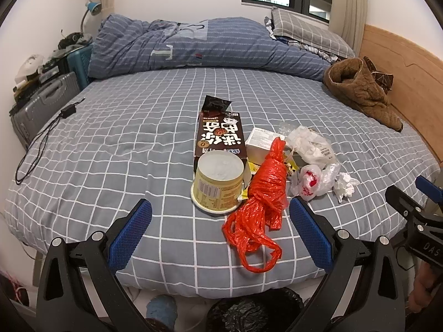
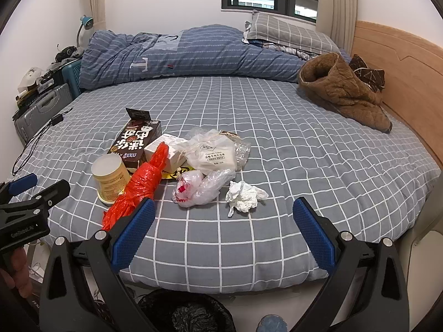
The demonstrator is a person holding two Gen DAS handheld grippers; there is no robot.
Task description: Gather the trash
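While both grippers hover unclenched and empty: left gripper [image 1: 221, 232], right gripper [image 2: 223, 233] | trash heaped mid-bed [image 2: 304, 144], near the front edge | orange plastic bag [image 1: 267, 191] likely light, floppy, slippery; pinch its twisted middle | crumpled tissue [image 2: 243, 195] soft.

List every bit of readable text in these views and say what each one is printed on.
"DAS", cut off at the frame edge: on the right gripper body.
"迷你" in large white characters, upside down: on the brown snack box; its smaller print is unreadable.
"Cosmetic Cotton", faint: on the white pouch; the other lines are too small.
Barcode and fine print on the yellow cup: too small.
White lettering on the left gripper body: blurred.
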